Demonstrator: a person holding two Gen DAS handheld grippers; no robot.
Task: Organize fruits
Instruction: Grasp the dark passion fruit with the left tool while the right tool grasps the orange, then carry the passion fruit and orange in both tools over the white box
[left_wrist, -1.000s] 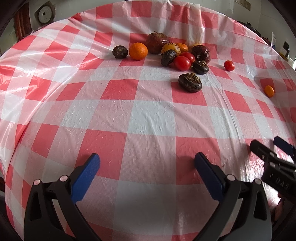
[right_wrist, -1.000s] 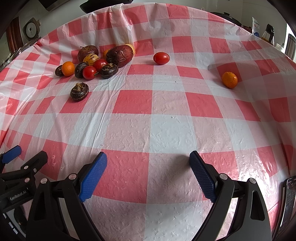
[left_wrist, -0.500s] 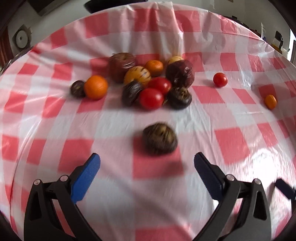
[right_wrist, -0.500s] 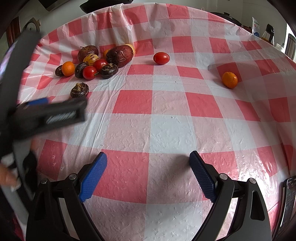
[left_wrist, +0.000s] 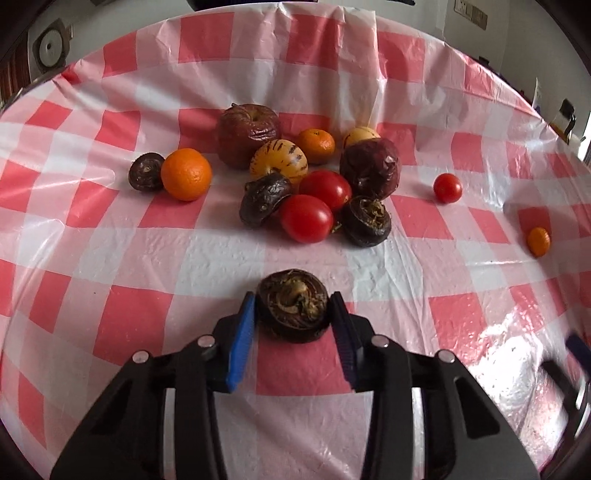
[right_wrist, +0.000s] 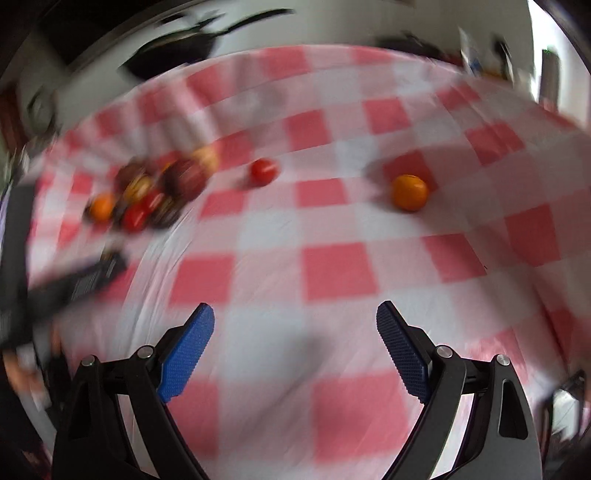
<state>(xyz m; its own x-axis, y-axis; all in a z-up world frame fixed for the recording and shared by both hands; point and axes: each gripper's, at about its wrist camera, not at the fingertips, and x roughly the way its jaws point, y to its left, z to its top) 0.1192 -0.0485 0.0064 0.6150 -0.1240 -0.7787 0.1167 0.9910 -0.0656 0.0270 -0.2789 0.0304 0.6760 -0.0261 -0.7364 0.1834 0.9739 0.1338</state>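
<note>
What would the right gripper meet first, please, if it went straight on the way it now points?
Probably nothing soon: ahead of the open right gripper lies bare tablecloth. The tomato sits slightly left, the orange right, though blur hides depth.

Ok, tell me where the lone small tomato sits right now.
In the left wrist view the small tomato sits alone on the checked tablecloth, right of the fruit pile, nearest the wrinkled dark red fruit; a small orange lies farther right.

The left wrist view is sharp and evenly lit, with glare on the tablecloth (left_wrist: 517, 354) at lower right. The right wrist view is motion-blurred throughout. Fisheye distortion curves both edges.
</note>
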